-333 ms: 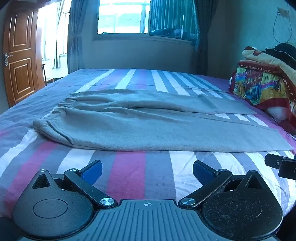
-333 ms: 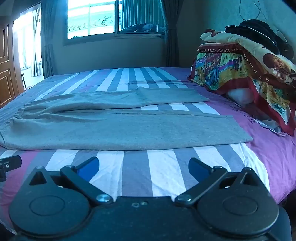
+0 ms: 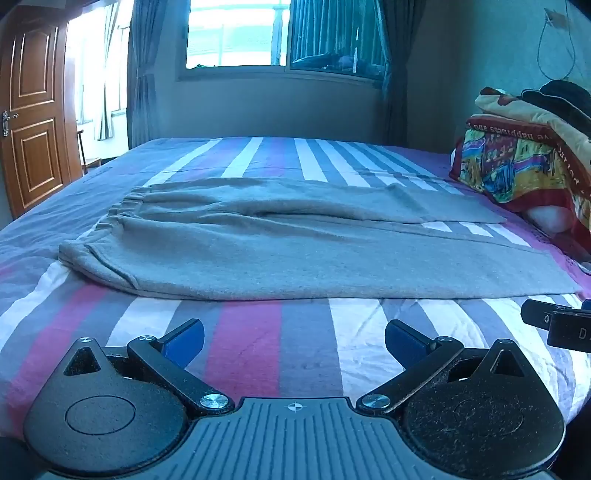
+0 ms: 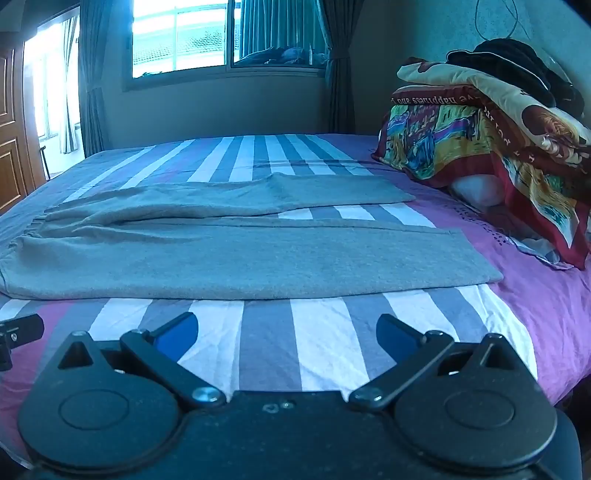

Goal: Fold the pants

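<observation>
Left wrist view: my left claw [image 3: 294,341] sits low over the striped bed [image 3: 258,343], its two blue fingertips spread wide with only bedsheet between them. Grey pants [image 3: 295,251] lie flat across the bed just beyond the claw, apart from it. Their gathered waistband is at the left; the two legs run to the right, the far leg angled slightly away from the near one so a wedge of sheet shows between them. At the right edge, part of my right claw pokes into the picture.

Right wrist view: my right claw [image 4: 287,338] is likewise spread wide, empty, hovering over the sheet near the pants' [image 4: 258,254] leg ends. A pile of colourful folded blankets [image 4: 480,147] rests at the right, at the head of the bed. A window [image 4: 221,33] with dark curtains is behind.
</observation>
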Available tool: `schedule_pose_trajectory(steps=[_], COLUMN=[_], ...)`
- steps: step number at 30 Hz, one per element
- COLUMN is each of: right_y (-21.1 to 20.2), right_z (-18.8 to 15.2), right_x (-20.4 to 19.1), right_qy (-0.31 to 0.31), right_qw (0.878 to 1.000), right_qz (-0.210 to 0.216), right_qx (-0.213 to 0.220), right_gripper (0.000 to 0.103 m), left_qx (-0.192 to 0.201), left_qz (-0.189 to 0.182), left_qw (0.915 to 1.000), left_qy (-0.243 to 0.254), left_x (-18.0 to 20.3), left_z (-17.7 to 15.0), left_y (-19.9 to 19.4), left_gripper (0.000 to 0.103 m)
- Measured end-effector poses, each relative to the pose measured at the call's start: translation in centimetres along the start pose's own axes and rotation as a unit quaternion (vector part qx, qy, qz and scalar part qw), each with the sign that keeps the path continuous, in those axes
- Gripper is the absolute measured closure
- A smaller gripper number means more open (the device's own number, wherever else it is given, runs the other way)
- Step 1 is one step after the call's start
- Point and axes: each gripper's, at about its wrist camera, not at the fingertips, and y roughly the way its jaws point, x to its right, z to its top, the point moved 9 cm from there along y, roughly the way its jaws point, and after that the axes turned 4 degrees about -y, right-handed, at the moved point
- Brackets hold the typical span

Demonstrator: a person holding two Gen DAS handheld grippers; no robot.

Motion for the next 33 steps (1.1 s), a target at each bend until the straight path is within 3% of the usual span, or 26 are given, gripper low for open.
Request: schedule_pose_trajectory(steps=[33], right_y=[-0.09], right_z=[0.1], right_x=[-0.24], right_qy=[0.004], right_qw=[1.0], right_qz=[0.022], right_qx=[-0.003], right_gripper=[0.0], left_qx=[-0.004], left_qz=[-0.009], left_qw=[1.0], left_qy=[0.002], left_x=[-0.02], left_z=[-0.02], left_y=[-0.26], left_gripper=[0.0])
